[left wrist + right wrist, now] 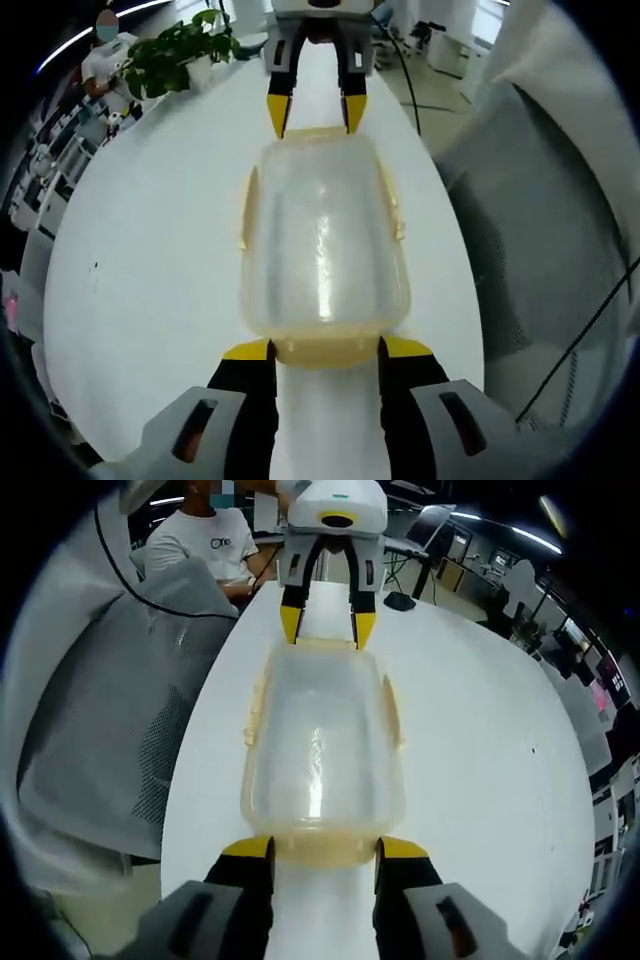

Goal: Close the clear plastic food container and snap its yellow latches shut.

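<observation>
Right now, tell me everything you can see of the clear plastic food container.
The clear plastic food container is a rounded, oblong box of cloudy see-through plastic with a pale yellow rim and yellow latches along its sides and ends. Its lid is on; whether the latches are snapped cannot be told. It looks empty and lies flat on the white table. The left gripper stands open at one end and the right gripper open at the other, jaw tips beside the end latches; contact is unclear.

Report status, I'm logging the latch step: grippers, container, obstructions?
Left gripper and right gripper open, one at each end latch of the container. Lid on, side latches sticking out. Table around it bare; plant well off.
</observation>
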